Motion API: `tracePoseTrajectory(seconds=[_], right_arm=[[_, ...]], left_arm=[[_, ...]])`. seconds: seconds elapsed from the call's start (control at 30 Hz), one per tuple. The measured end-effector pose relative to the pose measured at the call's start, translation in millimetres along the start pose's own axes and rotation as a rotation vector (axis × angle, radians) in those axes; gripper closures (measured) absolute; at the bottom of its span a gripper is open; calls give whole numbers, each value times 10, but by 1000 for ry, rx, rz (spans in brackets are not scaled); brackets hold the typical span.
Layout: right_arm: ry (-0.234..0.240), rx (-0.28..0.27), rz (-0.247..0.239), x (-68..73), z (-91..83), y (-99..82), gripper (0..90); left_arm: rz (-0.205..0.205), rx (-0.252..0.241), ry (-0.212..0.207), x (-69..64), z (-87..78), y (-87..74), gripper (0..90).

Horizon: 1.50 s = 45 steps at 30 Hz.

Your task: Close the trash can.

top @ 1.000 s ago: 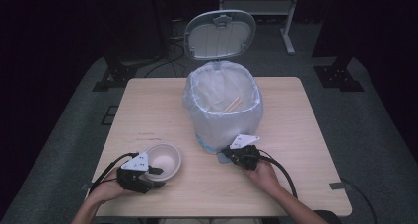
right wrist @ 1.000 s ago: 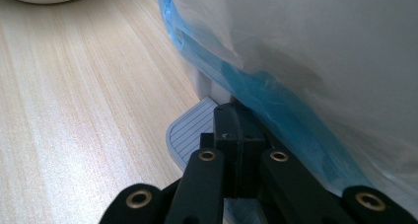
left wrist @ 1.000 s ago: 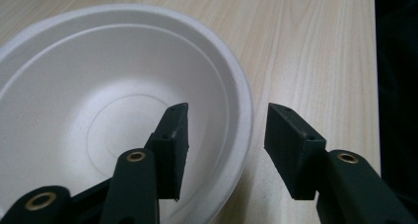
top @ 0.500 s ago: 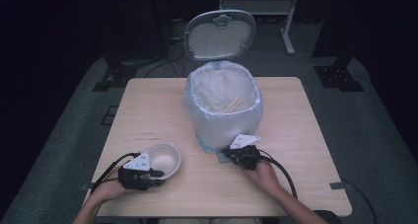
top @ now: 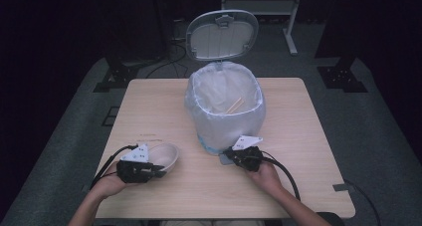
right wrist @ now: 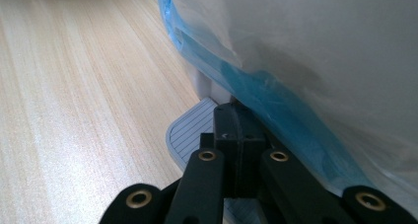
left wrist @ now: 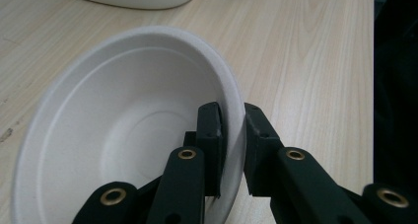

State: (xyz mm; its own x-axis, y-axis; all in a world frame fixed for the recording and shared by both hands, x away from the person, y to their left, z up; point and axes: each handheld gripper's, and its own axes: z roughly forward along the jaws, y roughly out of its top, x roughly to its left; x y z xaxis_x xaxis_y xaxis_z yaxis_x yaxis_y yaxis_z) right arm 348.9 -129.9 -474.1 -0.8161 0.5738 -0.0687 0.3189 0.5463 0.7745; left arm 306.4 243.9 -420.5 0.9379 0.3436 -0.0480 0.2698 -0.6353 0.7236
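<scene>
A white paper bowl (top: 165, 155) (left wrist: 123, 125) sits on the wooden table (top: 298, 186) at the front left. My left gripper (top: 158, 172) (left wrist: 231, 120) is shut on its right-hand rim, one jaw inside and one outside; the jaws have just been closing on that rim. A pedal bin (top: 224, 116) lined with a clear bag stands mid-table with its lid (top: 222, 34) raised. My right gripper (top: 230, 159) (right wrist: 236, 120) is shut with nothing between its jaws, its tips resting on the bin's grey pedal (right wrist: 190, 130).
Wooden sticks (top: 235, 105) lie inside the bin. The bag's blue edge (right wrist: 236, 76) hangs just above the pedal. Black cables trail from both grippers toward the table's front edge. Dark stands and floor cables surround the table.
The left gripper has settled closer onto the bowl's near rim. The right hand, the bin and its raised lid stay as they were.
</scene>
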Motion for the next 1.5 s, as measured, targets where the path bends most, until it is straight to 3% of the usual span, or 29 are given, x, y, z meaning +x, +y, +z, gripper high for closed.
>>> tracePoseTrajectory(seconds=[0.3, 0.6, 1.5], right_arm=[[2, -1, 3, -2, 0, -2, 899], [7, -5, 6, -7, 2, -5, 899], [9, -6, 3, -5, 1, -5, 899]], left_arm=[[-38, -38, -1, 46, -138, 136, 831], [-49, -34, -3, 42, -212, 229, 832], [13, -29, 26, -17, -712, 854, 831]])
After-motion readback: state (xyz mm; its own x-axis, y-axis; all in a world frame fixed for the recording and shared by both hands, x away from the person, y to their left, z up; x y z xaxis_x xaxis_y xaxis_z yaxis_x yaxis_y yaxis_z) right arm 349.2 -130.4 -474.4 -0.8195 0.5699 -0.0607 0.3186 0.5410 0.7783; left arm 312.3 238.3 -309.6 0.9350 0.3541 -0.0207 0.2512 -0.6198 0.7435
